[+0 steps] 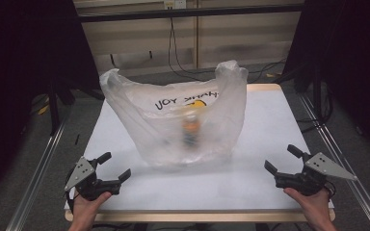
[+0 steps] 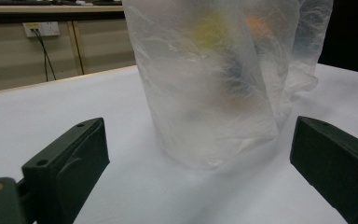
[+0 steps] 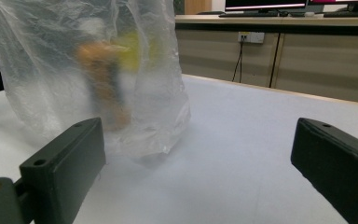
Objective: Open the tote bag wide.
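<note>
A translucent plastic bag (image 1: 173,115) with black lettering and a yellow print stands upright in the middle of the white table (image 1: 270,125). Inside it an orange and dark bottle-like thing (image 1: 191,131) shows blurred through the plastic. My left gripper (image 1: 115,167) rests near the front left corner, open, with nothing between its jaws. At the front right my right gripper (image 1: 282,159) is open and empty too. From the left gripper view the bag (image 2: 219,79) rises just ahead. In the right gripper view the bag (image 3: 88,70) stands ahead to the left, the orange thing (image 3: 103,84) visible inside.
The table's wooden front edge (image 1: 197,216) runs just ahead of the person's hands. Dark curtains and metal stands flank both sides. Cables (image 1: 178,53) hang along the back wall, with a wall socket (image 2: 41,29) behind the table.
</note>
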